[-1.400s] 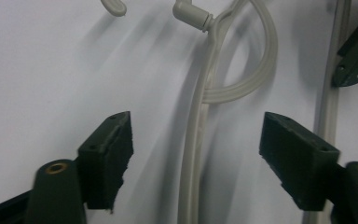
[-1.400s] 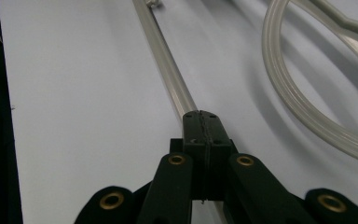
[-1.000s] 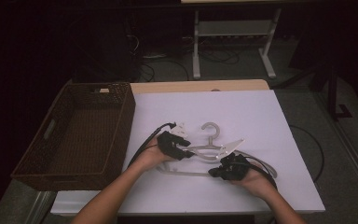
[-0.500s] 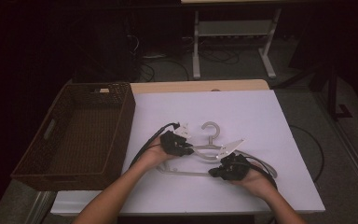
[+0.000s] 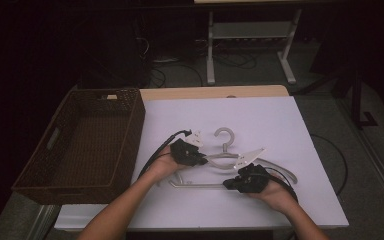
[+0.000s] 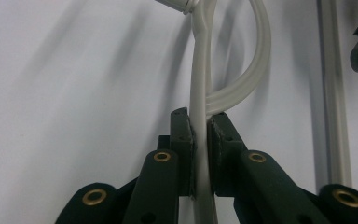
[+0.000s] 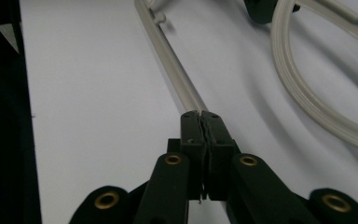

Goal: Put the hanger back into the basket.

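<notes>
Lying flat on the white table (image 5: 280,115), a pale plastic hanger (image 5: 223,159) is held at two places.

Edges and room: a wicker basket (image 5: 55,165) stands well apart on the outer side of the left gripper (image 5: 203,159), its wall touching the table's left edge. Bare white surface is seen ahead of both grippers up to a wooden strip (image 5: 215,92) at the far edge. Less room is left beside the right gripper (image 5: 228,184) toward the near edge. Cables (image 5: 155,155) trail back from each gripper.

Hanger and grippers: the left gripper's jaws have just been closing and are now clamped on the hanger's left shoulder, with the hook (image 5: 224,135) just ahead and to its inner side. The right gripper is closed on the hanger's bottom bar (image 5: 195,185), which runs away from its tips toward the left hand. The hanger's right arm curves out beyond the right hand (image 5: 275,192).

Views: in the left gripper view the pads (image 6: 214,140) are seen pressed on either side of the thin rib (image 6: 200,93), the bar (image 6: 333,116) passing alongside. In the right gripper view the bar (image 7: 172,60) is seen ending between the closed jaws, the curved arm (image 7: 303,98) lying beside them. From the high view, the basket and table edges are given.
</notes>
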